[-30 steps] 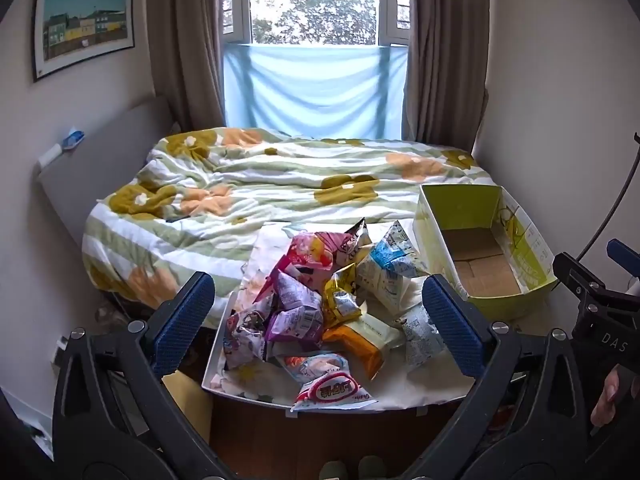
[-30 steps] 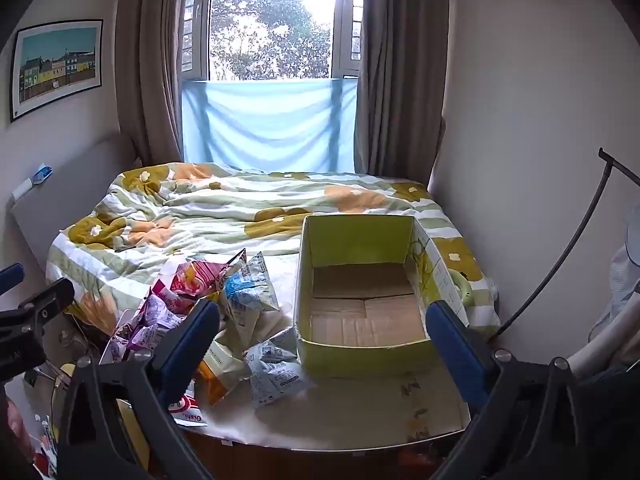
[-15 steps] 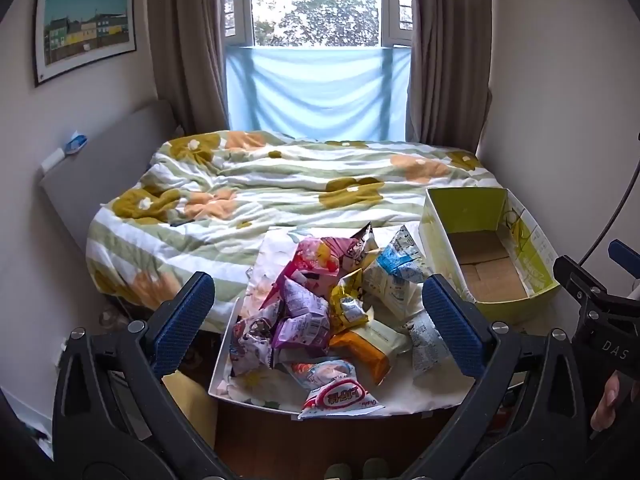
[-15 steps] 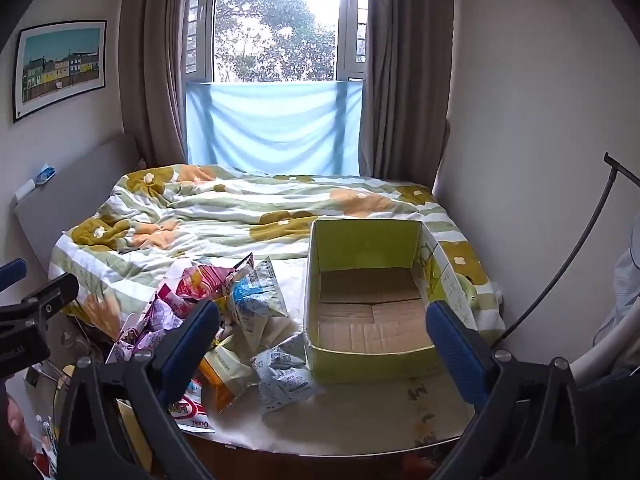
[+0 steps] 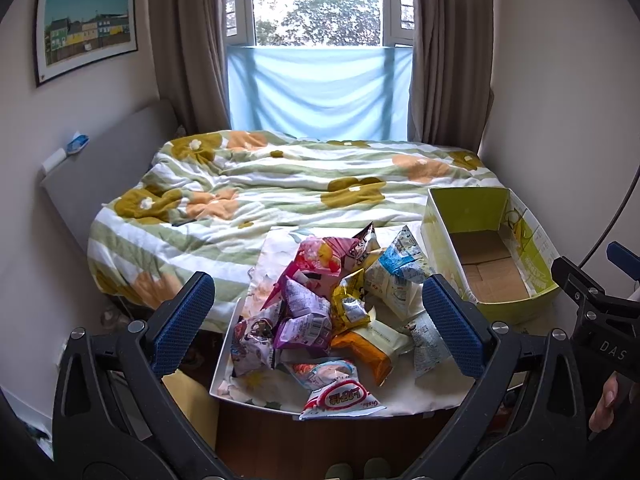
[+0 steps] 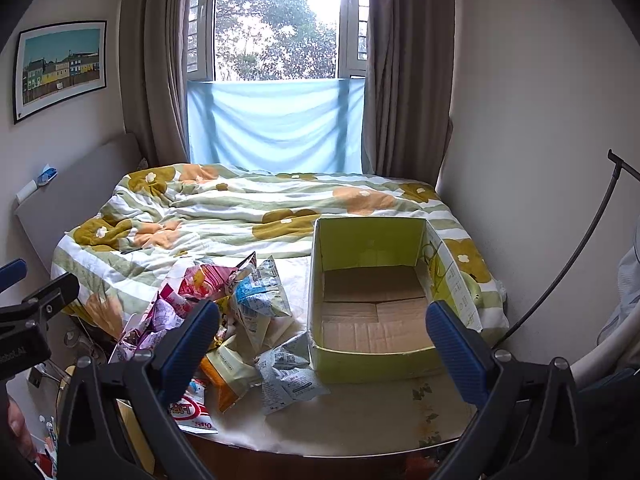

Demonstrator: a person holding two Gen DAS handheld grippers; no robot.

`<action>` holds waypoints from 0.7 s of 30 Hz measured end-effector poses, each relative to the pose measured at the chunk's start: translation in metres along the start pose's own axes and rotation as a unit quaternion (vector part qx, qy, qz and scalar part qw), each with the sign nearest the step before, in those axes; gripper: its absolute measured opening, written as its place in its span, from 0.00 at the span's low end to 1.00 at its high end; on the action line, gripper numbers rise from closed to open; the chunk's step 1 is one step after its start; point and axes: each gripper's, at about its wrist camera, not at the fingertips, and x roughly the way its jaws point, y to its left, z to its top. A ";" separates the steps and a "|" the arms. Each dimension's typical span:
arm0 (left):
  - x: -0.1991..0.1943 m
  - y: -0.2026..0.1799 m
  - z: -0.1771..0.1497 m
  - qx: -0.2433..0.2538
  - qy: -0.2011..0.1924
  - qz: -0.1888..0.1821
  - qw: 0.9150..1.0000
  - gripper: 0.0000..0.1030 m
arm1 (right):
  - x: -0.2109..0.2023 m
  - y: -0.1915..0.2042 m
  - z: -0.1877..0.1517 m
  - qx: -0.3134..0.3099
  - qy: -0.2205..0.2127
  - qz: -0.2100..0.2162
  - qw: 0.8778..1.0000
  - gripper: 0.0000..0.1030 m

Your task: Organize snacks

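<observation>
A heap of snack packets (image 5: 332, 308) lies on a small table (image 5: 404, 398) at the foot of the bed; the same snack heap (image 6: 224, 312) shows at the left in the right wrist view. An empty yellow-green cardboard box (image 6: 376, 300) stands to its right, also seen as the box (image 5: 492, 248) in the left wrist view. My left gripper (image 5: 318, 322) hangs open in the air in front of the heap, holding nothing. My right gripper (image 6: 322, 338) is open too, held in front of the box's near wall.
A bed with a flowered quilt (image 5: 280, 188) fills the room behind the table. Walls stand close on both sides. A red and white packet (image 5: 340, 396) overhangs the table's near edge. A dark curved rod (image 6: 576, 256) rises at the right.
Both grippers have pulled back and tilted slightly, so the table, heap and box sit a little lower and smaller in view. Nothing was grasped or moved.
</observation>
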 end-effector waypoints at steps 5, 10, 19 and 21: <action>0.001 0.001 0.000 -0.001 -0.001 0.000 1.000 1.00 | 0.001 0.001 -0.001 0.000 0.000 0.000 1.000 0.99; 0.001 0.001 0.000 -0.001 -0.001 -0.001 1.000 1.00 | 0.001 -0.001 0.000 0.000 0.001 0.001 1.000 0.99; 0.001 0.001 0.001 0.000 -0.001 0.000 1.000 1.00 | 0.001 0.000 -0.002 0.001 0.001 0.001 1.000 0.99; 0.001 0.001 0.001 0.000 0.000 0.000 1.000 1.00 | 0.001 -0.001 -0.001 0.001 0.001 0.002 1.000 0.99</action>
